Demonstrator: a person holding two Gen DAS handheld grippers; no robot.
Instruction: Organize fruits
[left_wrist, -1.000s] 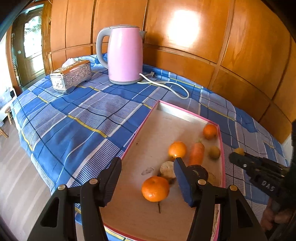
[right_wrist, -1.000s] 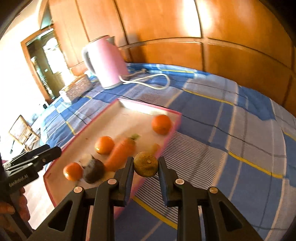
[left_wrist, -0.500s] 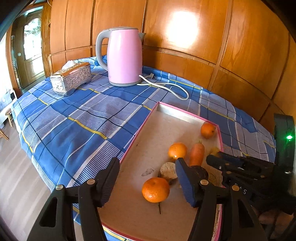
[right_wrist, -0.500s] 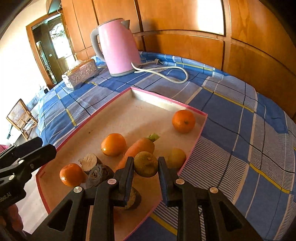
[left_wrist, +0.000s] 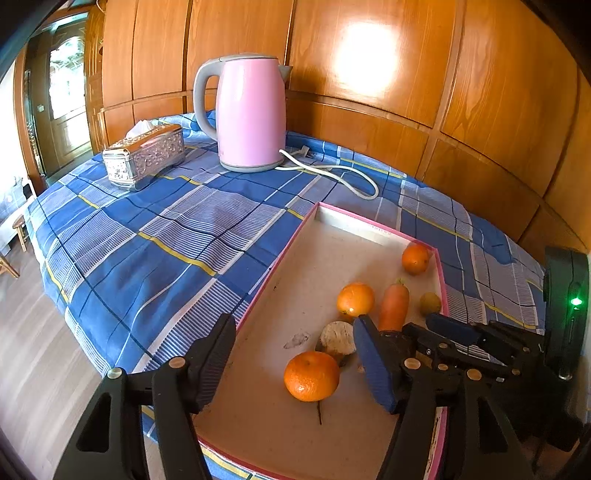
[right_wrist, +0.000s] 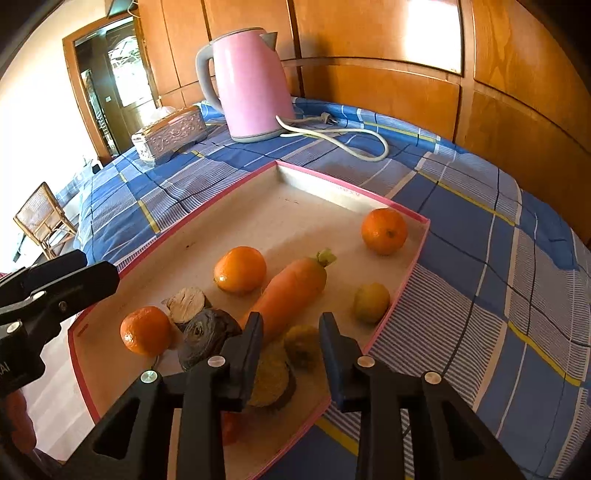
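A pink-rimmed tray (left_wrist: 280, 258) (right_wrist: 199, 218) lies on the blue checked cloth. It holds three oranges (right_wrist: 240, 269), a carrot (right_wrist: 288, 291), a small yellow fruit (right_wrist: 371, 302) and some dark and cut pieces (right_wrist: 205, 332). My right gripper (right_wrist: 291, 317) hangs over the tray's near right corner with its jaws opening. A small greenish-yellow fruit (right_wrist: 303, 349), blurred, sits between its fingers with gaps to both pads. My left gripper (left_wrist: 292, 321) is open and opening wider above the tray's near end. An orange (left_wrist: 311, 376) lies on the tray floor between its fingers, untouched.
A pink kettle (left_wrist: 251, 114) with a white cord (left_wrist: 347, 177) stands at the back of the table, a silver tissue box (left_wrist: 144, 157) to its left. Wood panelling closes the back and right. The table's left edge drops to the floor, where a wicker chair (right_wrist: 42, 221) stands.
My right gripper came in over the tray and sank, then its jaws parted from the greenish-yellow fruit. The left gripper stayed put and its jaws widened a little.
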